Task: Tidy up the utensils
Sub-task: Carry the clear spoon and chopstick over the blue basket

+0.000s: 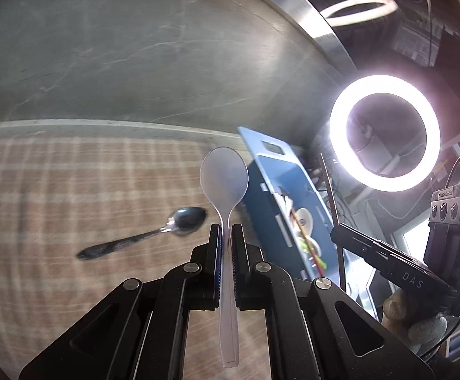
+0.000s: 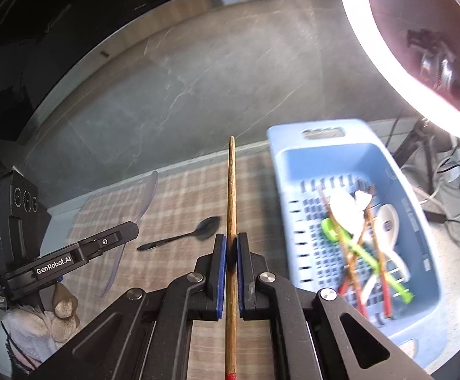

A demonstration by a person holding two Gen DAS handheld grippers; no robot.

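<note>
My left gripper (image 1: 226,232) is shut on the handle of a clear plastic spoon (image 1: 224,175), bowl pointing up and away, lifted above the checked cloth (image 1: 56,190). My right gripper (image 2: 231,243) is shut on a wooden chopstick (image 2: 231,183) with a red end, also held off the cloth. A dark metal spoon (image 1: 154,232) (image 2: 184,236) lies on the cloth between both grippers. The blue basket (image 2: 296,158) (image 1: 271,171) to the right holds several chopsticks, white spoons and a green utensil. In the right wrist view the left gripper (image 2: 128,229) appears at the left with the plastic spoon.
The cloth lies on a grey marble table (image 2: 198,79) with a metal rim (image 2: 166,9). A lit ring light (image 1: 385,133) (image 2: 372,63) stands close behind the basket, with cables (image 2: 451,174) beside it. Gloved hands (image 2: 40,323) hold the grippers.
</note>
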